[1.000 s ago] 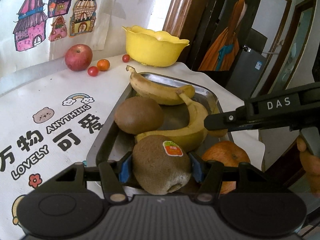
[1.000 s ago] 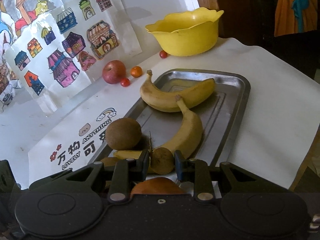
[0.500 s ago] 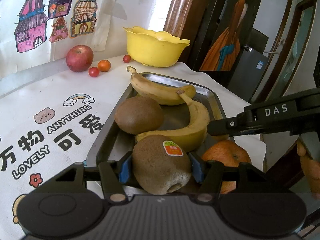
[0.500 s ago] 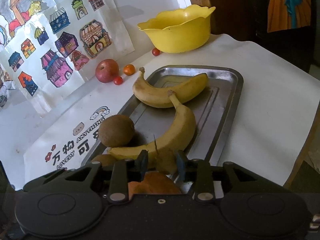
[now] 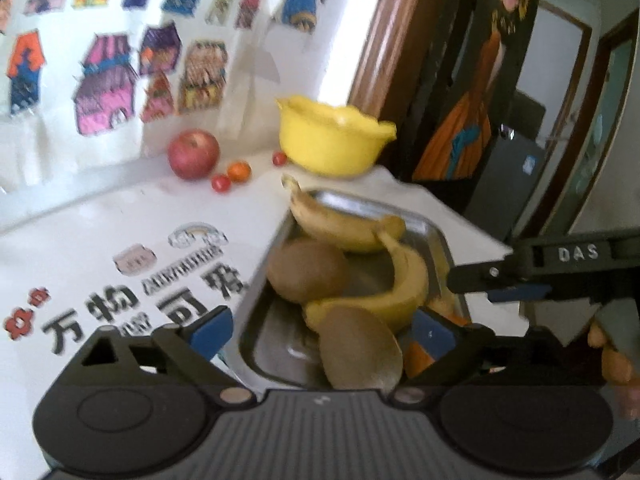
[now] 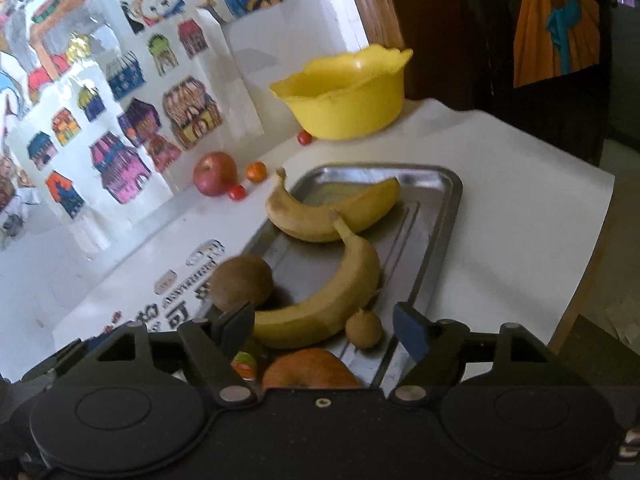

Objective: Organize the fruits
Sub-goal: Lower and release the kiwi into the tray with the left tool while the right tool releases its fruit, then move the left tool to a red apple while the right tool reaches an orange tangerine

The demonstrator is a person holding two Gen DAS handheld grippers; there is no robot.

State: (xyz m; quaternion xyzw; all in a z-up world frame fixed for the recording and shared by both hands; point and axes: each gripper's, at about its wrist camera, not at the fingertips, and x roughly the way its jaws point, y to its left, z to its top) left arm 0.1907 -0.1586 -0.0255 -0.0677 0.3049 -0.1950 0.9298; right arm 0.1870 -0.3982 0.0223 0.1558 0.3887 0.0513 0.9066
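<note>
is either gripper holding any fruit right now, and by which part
Nothing is held: the left gripper has just opened off the kiwi, the right gripper off the small brown fruit.

Behind your table you have a white sheet (image 6: 132,128) of coloured house drawings hung on the wall — cartoon figures above them. The white tablecloth (image 5: 120,240) carries black printed characters, a rainbow and a red flower. Right of it, a dark poster (image 5: 472,120) shows an orange dress.

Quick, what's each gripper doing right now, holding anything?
Left gripper: open, jaws just spread, kiwi released in the tray.
Right gripper: open, jaws just spread, small brown fruit loose between them.
</note>
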